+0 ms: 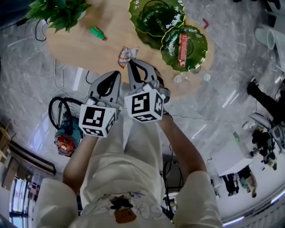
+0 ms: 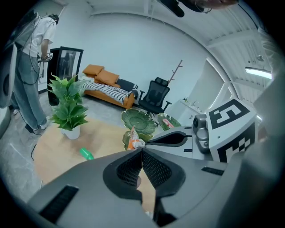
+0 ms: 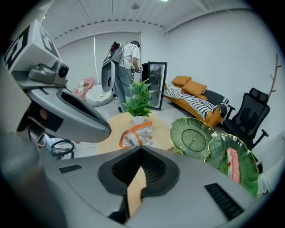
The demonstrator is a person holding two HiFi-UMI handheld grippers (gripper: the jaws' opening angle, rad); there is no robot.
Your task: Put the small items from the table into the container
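An orange-and-white snack packet (image 1: 127,54) (image 2: 133,140) (image 3: 137,133) lies on the round wooden table (image 1: 80,44), just beyond both sets of jaws. A small green item (image 1: 97,32) (image 2: 87,154) lies further left. Two green leaf-shaped dishes stand at the back right; the nearer dish (image 1: 196,53) (image 3: 245,153) holds a red packet (image 1: 182,49) (image 3: 232,164), the other dish (image 1: 156,18) (image 3: 191,138) (image 2: 139,120) is empty. My left gripper (image 1: 118,72) (image 2: 141,151) and right gripper (image 1: 130,62) (image 3: 141,149) hang side by side over the table's near edge, both shut with nothing between the jaws.
A potted plant (image 1: 58,13) (image 2: 67,107) stands at the table's far left. Small clear cups (image 1: 178,79) sit by the near right edge. On the floor lie cables and a tool (image 1: 67,133). A person (image 3: 124,67), a sofa (image 2: 107,87) and an office chair (image 2: 156,95) are beyond.
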